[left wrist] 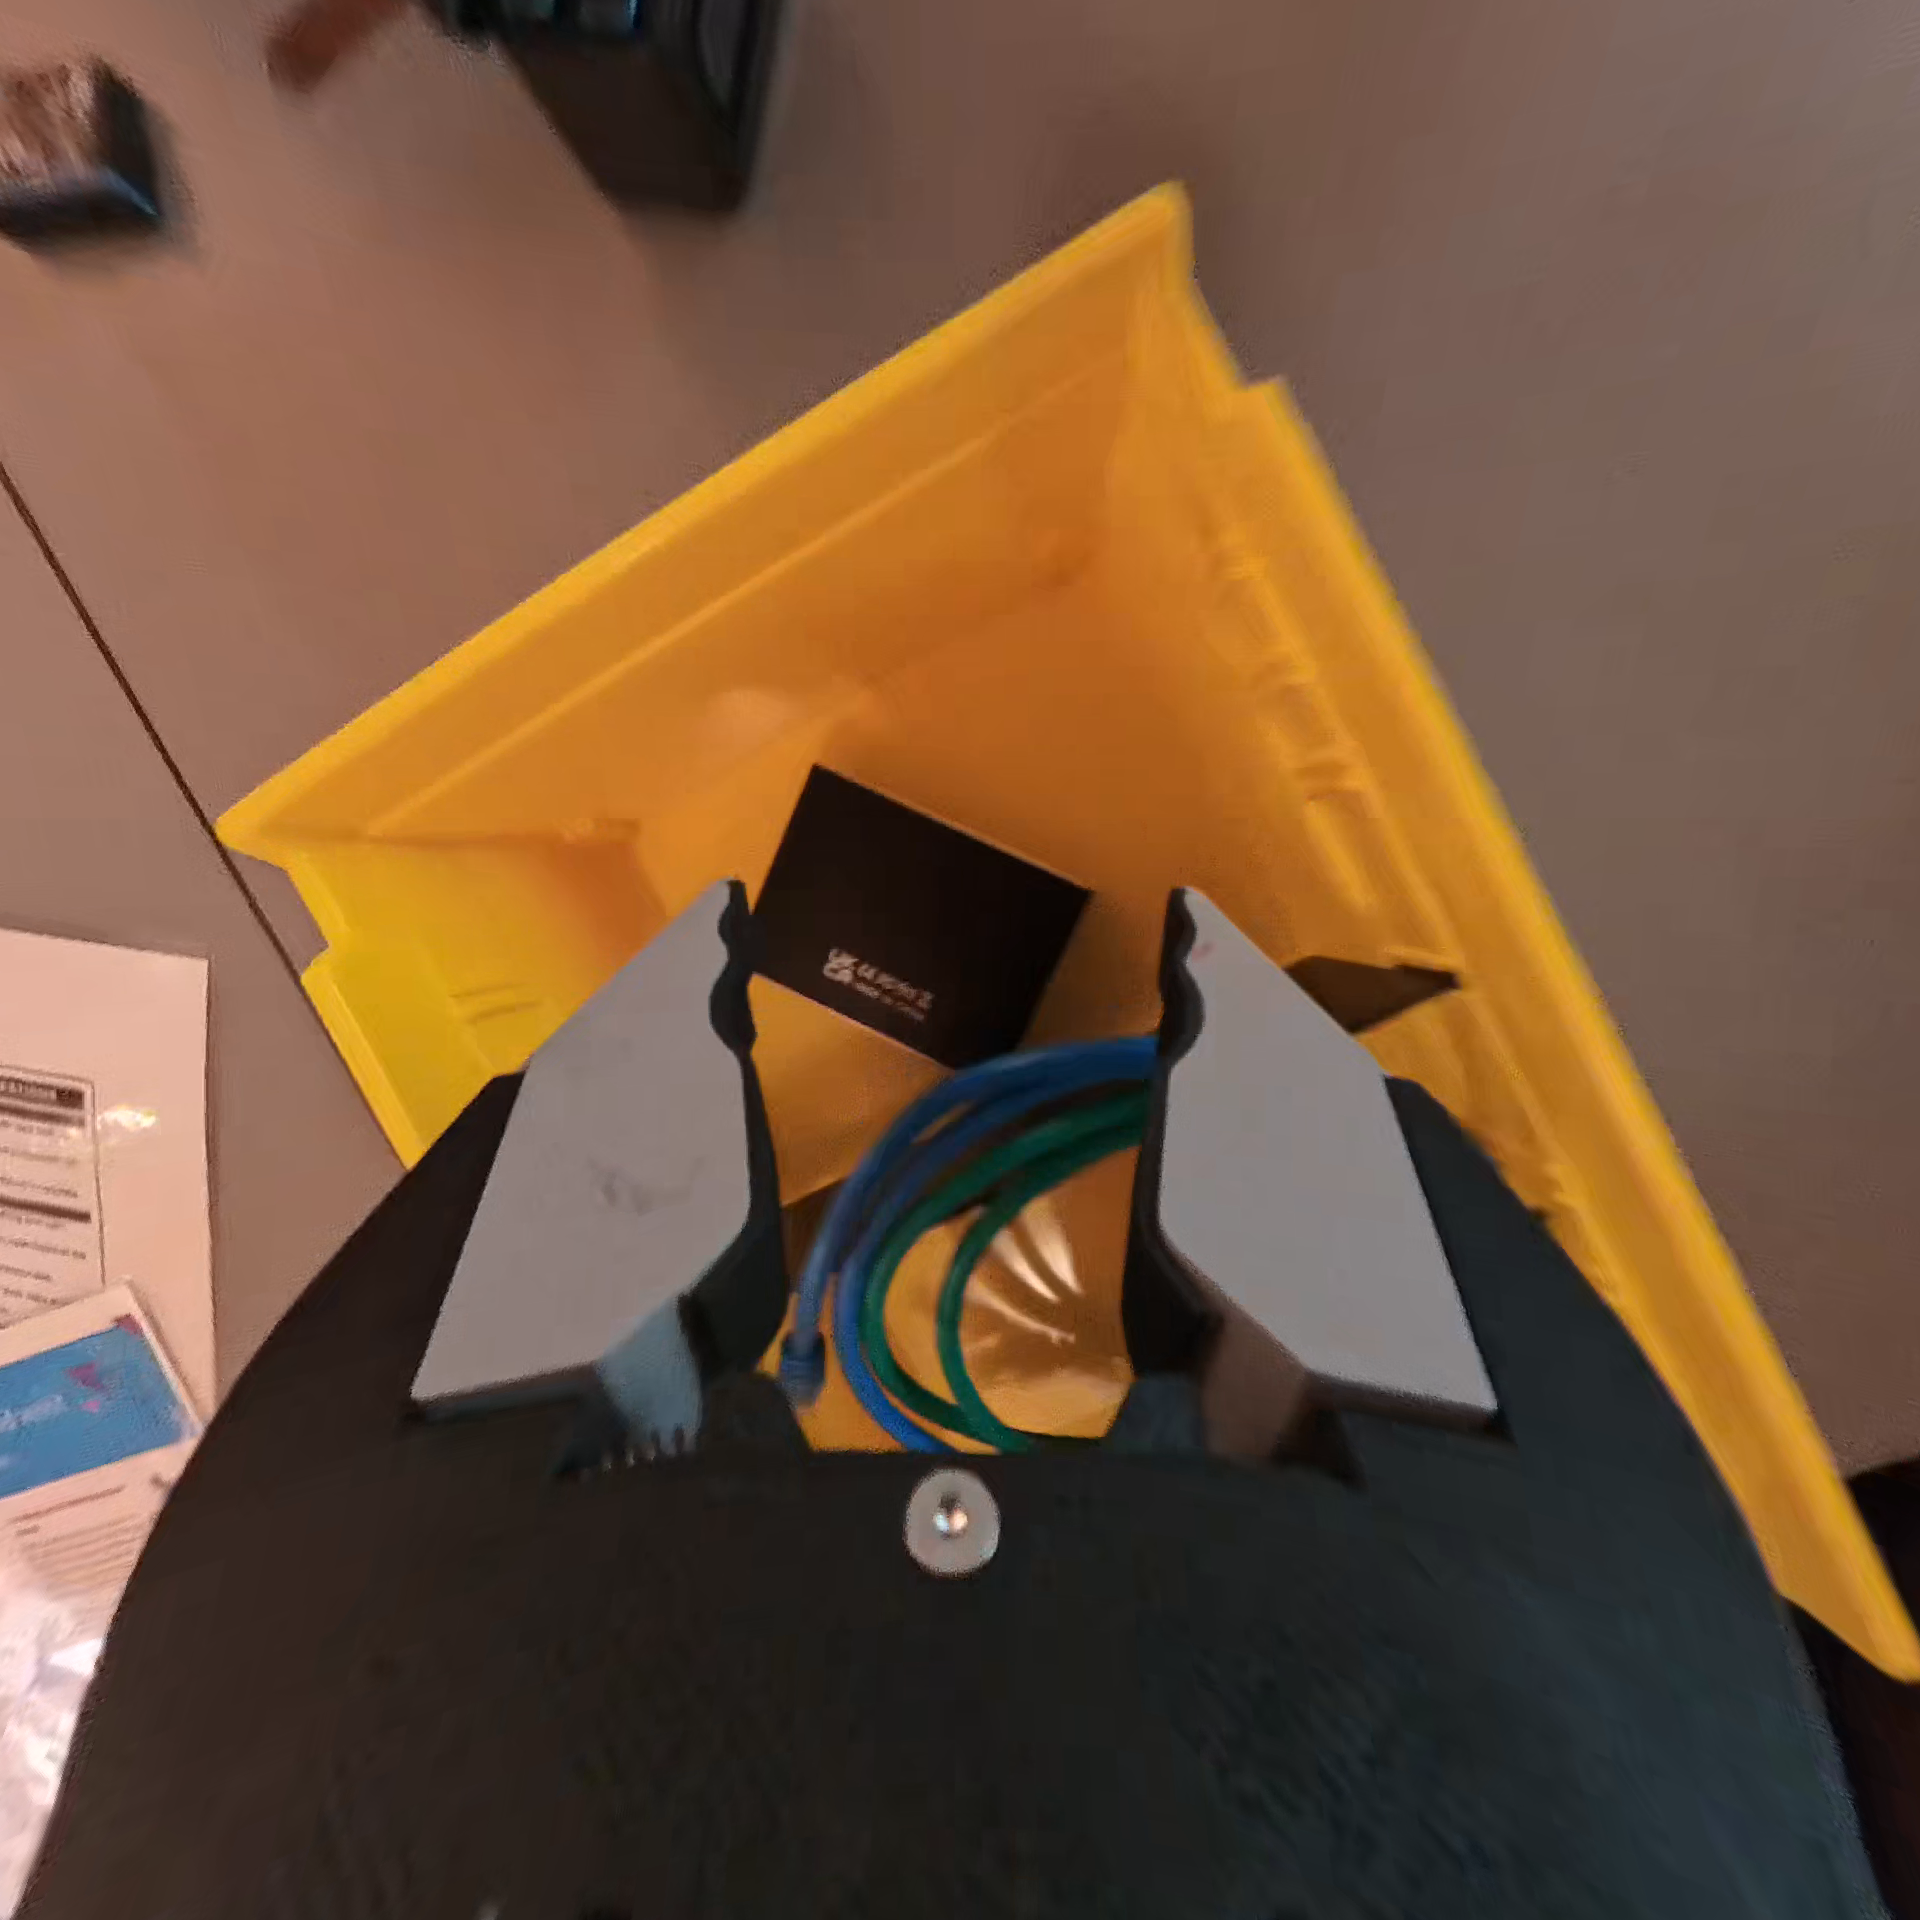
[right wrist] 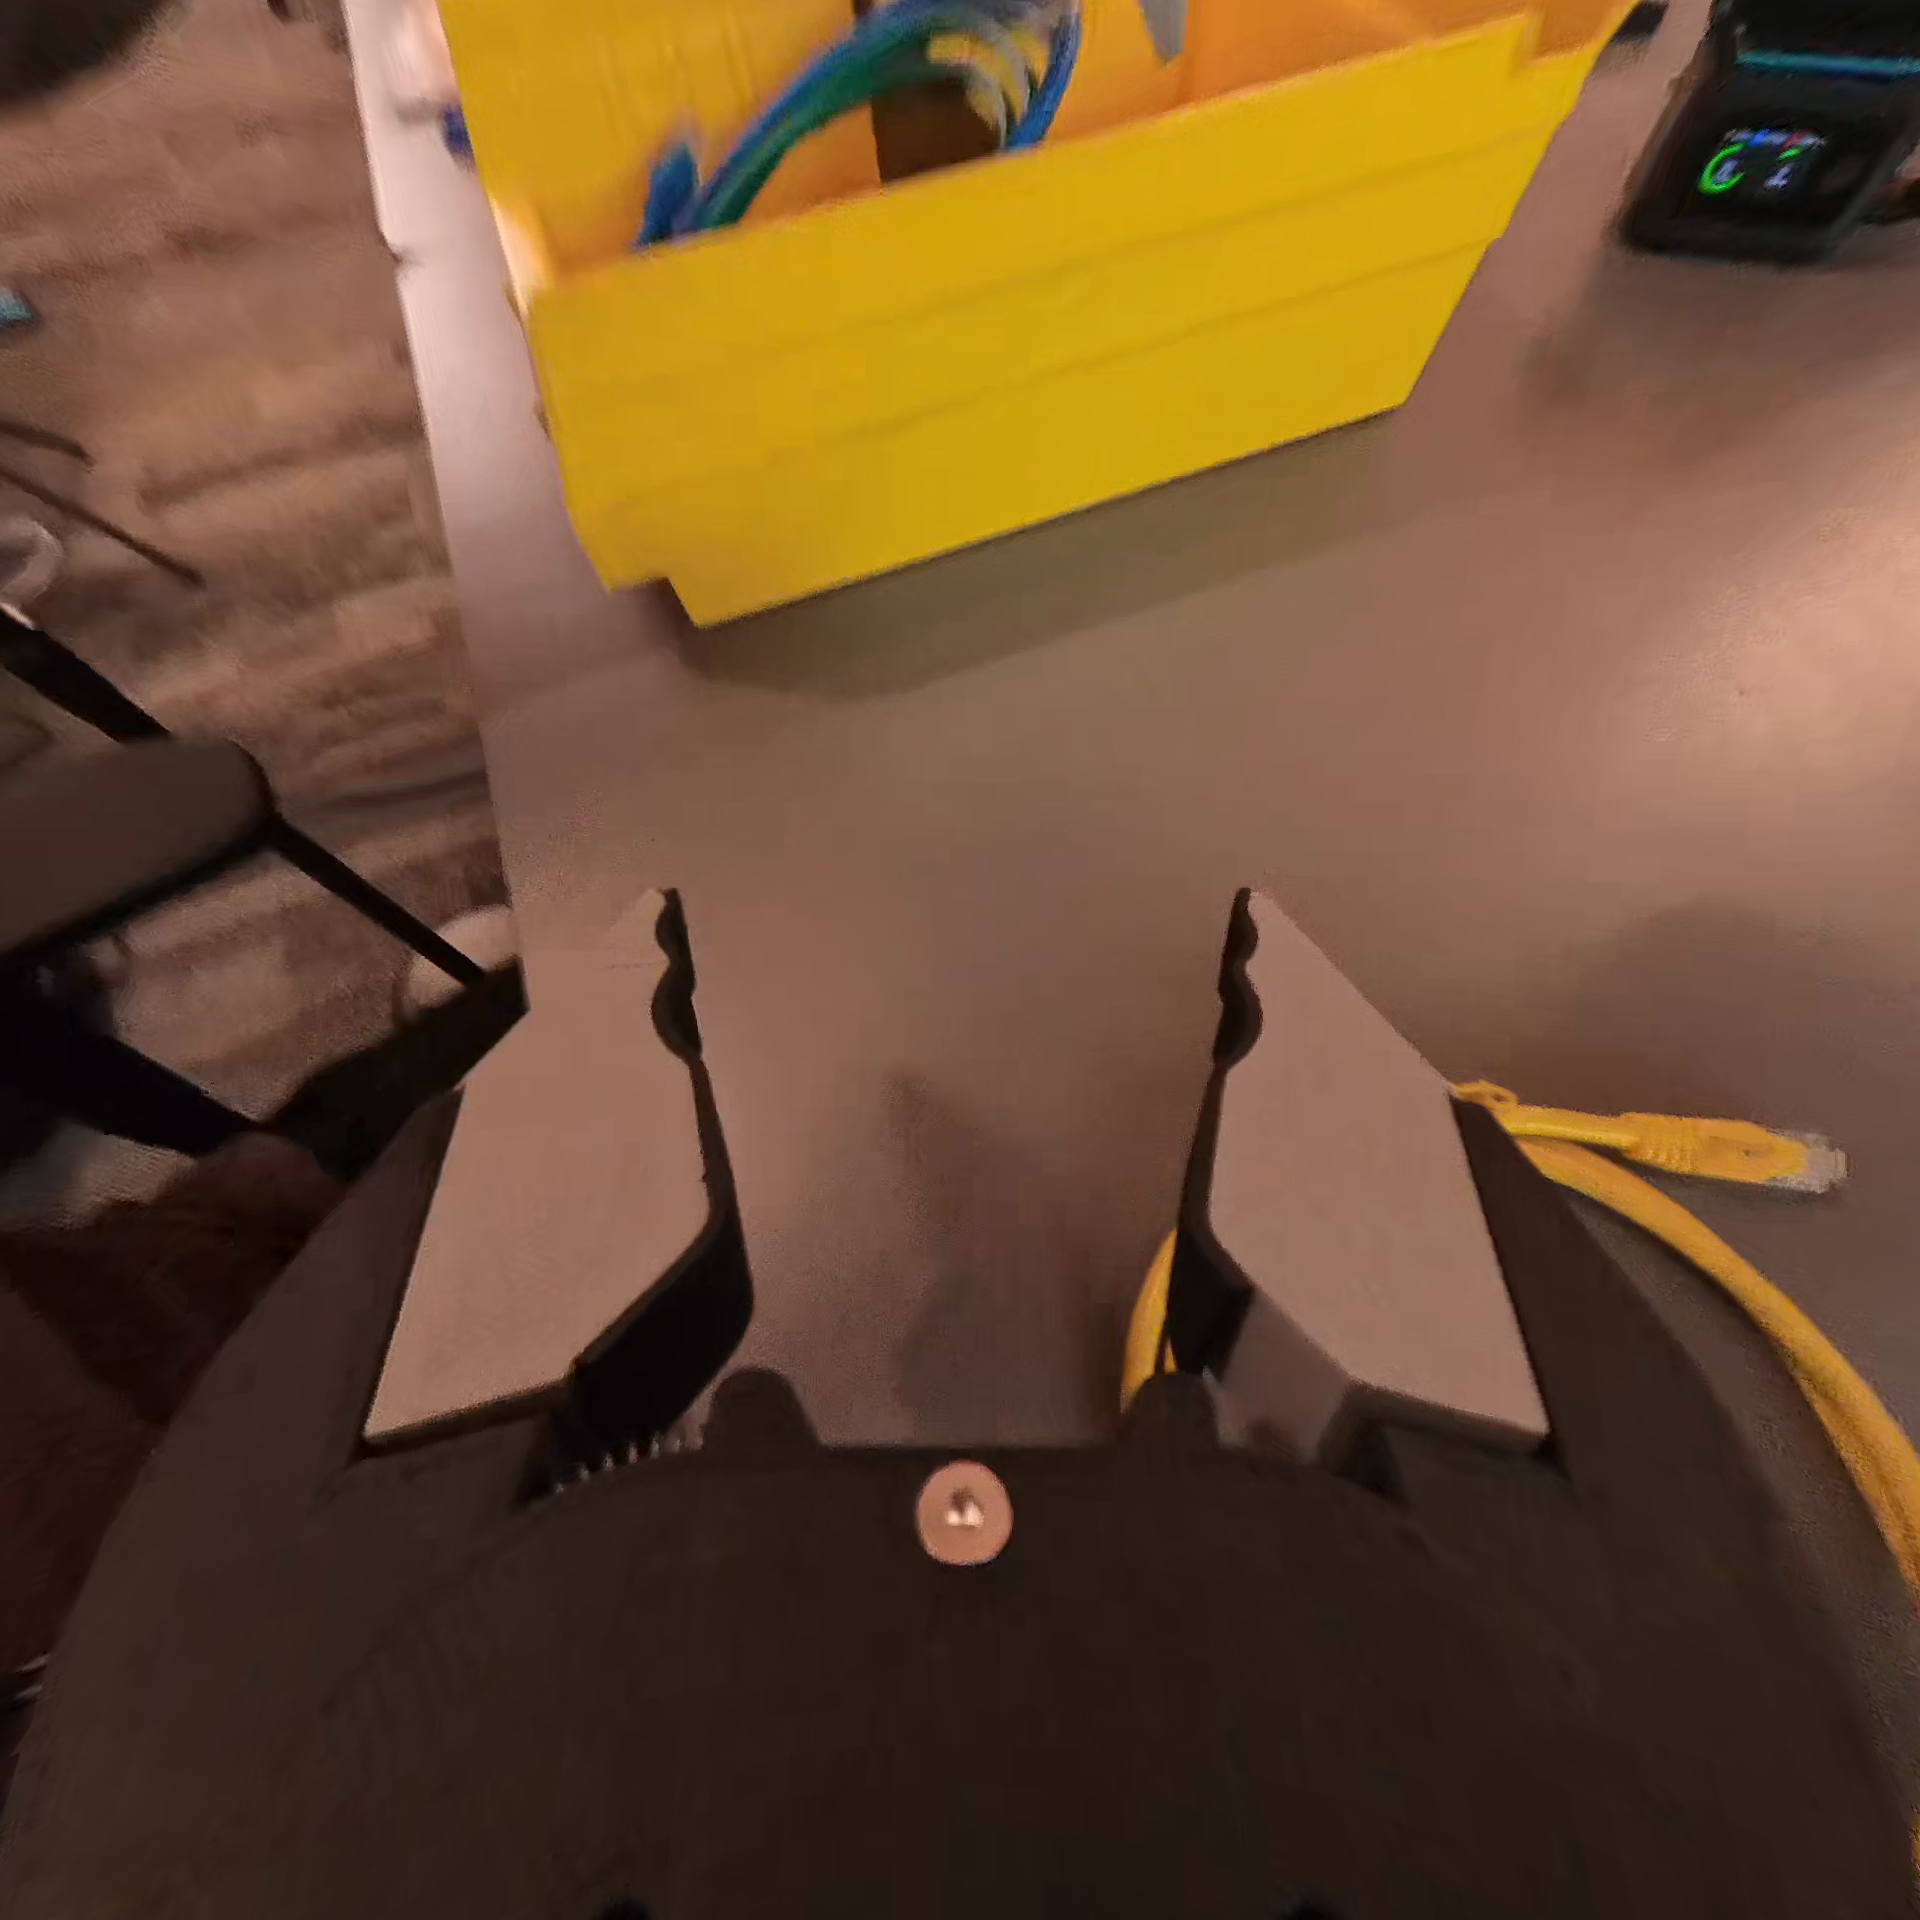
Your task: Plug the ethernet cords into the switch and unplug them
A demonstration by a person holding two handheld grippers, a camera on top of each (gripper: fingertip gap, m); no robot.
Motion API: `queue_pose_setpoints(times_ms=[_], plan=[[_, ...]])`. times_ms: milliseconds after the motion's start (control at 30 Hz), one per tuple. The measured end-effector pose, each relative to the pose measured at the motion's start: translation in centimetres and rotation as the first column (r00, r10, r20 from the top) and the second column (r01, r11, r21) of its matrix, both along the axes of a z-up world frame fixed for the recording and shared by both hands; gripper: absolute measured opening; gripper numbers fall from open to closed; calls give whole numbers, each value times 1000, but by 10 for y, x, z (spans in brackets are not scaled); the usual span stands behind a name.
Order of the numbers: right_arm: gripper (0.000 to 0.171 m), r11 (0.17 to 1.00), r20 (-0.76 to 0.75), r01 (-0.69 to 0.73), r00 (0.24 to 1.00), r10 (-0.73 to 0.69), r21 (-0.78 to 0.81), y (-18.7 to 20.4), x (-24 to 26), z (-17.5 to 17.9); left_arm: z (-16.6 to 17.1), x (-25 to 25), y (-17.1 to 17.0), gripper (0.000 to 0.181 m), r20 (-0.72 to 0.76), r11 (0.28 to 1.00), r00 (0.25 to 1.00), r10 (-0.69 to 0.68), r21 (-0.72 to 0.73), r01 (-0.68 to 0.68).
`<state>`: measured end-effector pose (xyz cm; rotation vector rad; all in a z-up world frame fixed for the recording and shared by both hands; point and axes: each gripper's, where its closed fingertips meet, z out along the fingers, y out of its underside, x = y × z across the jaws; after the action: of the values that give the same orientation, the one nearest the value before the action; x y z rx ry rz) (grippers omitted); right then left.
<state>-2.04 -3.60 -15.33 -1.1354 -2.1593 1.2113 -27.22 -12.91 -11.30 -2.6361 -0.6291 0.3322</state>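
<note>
In the left wrist view my left gripper is open and hangs over a yellow bin. Inside the bin lies a black switch, between and just beyond my fingertips. Coiled blue cord and green cord lie below the jaws, with a blue plug loose. In the right wrist view my right gripper is open and empty over bare table. A yellow ethernet cord lies on the table to its right. The bin stands ahead with the cords in it.
Papers and a blue card lie left of the bin. A black device sits beyond the bin. A black device with a lit screen stands at the right. The table edge runs at the left, with a chair and carpet beyond.
</note>
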Motion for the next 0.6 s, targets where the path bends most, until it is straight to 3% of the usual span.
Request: queue_pose_setpoints(times_ms=[67, 167, 267, 400, 500, 600], plan=[[97, 996, -20, -5, 1000, 6, 88, -3, -6, -16, -18, -13, -7, 81, 42, 998, 999, 28, -64, -25], [92, 986, 20, -22, 1000, 19, 164, -6, -9, -38, -45, -16, -10, 92, 227, 990, 968, 104, -116, -79], [89, 984, 34, -18, 999, 12, 179, -6, -12, -41, -57, -33, -15, 99, 312, 965, 919, 241, -176, -193], [85, 991, 28, -16, 1000, 12, 132, -5, -12, -36, -76, -37, -22, 98, 360, 936, 880, 309, -282, -213], [84, 996, 44, -18, 999, 14, 85, -4, -13, -34, -89, -25, -16, 88, 434, 932, 840, 325, -299, -206], [81, 999, 58, -19, 998, 16, 47, -4, -13, -33, -89, -27, -14, 80, 398, 935, 874, 279, -320, -153]])
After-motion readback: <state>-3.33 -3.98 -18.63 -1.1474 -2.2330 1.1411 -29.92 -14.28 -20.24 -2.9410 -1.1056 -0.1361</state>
